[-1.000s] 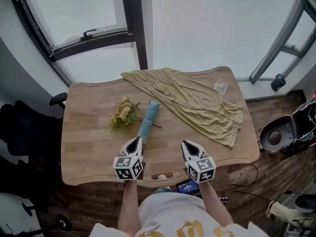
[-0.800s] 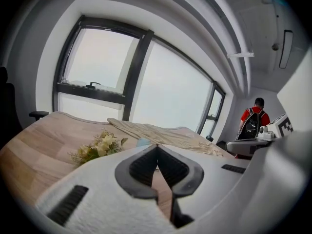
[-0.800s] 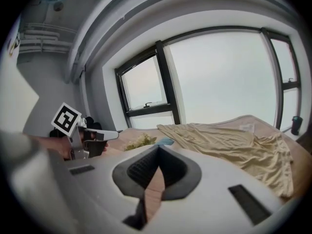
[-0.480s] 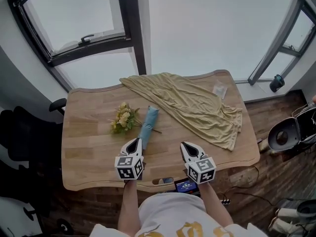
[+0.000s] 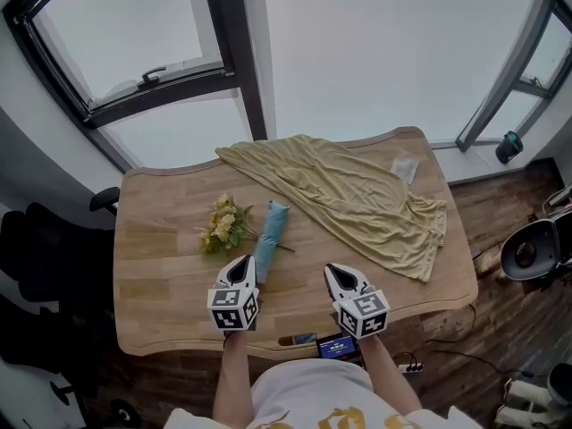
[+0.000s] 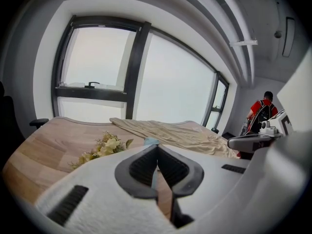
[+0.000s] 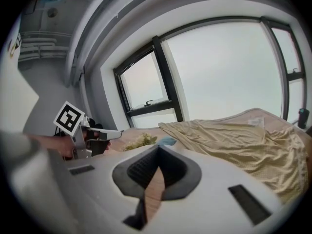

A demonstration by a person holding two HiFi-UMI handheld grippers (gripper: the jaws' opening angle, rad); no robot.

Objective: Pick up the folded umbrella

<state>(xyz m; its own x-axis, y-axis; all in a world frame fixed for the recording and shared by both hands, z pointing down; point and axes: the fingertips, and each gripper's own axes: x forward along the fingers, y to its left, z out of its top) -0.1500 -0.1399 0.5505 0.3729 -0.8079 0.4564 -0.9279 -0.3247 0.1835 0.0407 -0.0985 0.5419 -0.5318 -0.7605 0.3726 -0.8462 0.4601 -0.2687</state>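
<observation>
Mid-table, just past left gripper point(image 5: 242, 265), beside flowers point(image 5: 223, 222): folded umbrella point(image 5: 268, 231). Left and right gripper point(image 5: 337, 272) pressed together, empty. Could shove umbrella into flowers if not spread first.

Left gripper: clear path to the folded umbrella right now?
Probably yes. The umbrella lies uncovered just ahead of the left gripper; flowers sit beside it, and the cloth isn't over it. The fingers are shut, so they'd need to open first.

Left claw point(image 5: 240, 263) and right claw point(image 5: 336, 272) farther in over the table point(image 5: 161, 271), nearer the folded umbrella point(image 5: 270, 226).
</observation>
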